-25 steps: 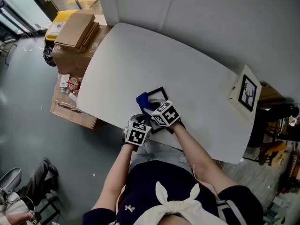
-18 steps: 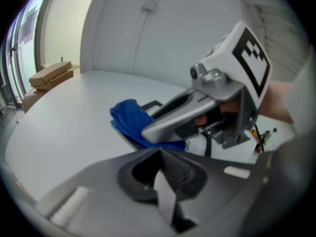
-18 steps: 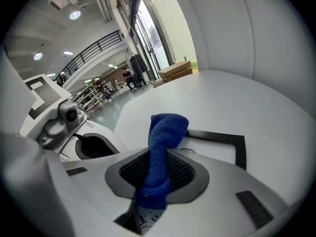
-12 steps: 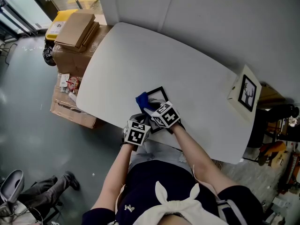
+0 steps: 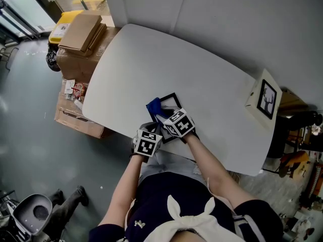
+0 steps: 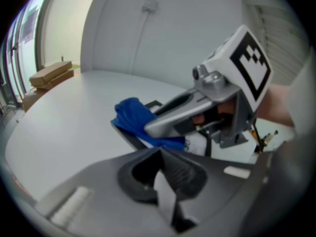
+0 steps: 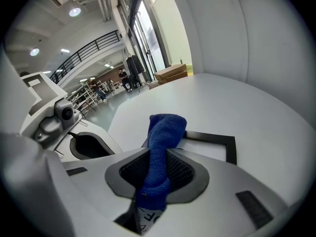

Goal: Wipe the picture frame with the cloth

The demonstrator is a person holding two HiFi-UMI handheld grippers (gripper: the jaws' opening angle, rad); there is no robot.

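Right hand-held gripper (image 7: 157,179) is clamped on the one blue cloth (image 7: 165,130), whose free end rests just ahead on the flat black frame (image 7: 230,149) on the counter (image 7: 256,112). The frame reaches ahead and rightward, nearest this gripper. Left hand-held gripper (image 6: 165,181), jaws together and seemingly empty, sits just beside it. A second frame (image 5: 266,100) stands well apart to the right

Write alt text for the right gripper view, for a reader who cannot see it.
The right tongs are shut on a blue cloth, whose free end sticks up in front of a black picture frame lying flat on a white table. Cardboard boxes sit beyond the table's far edge.
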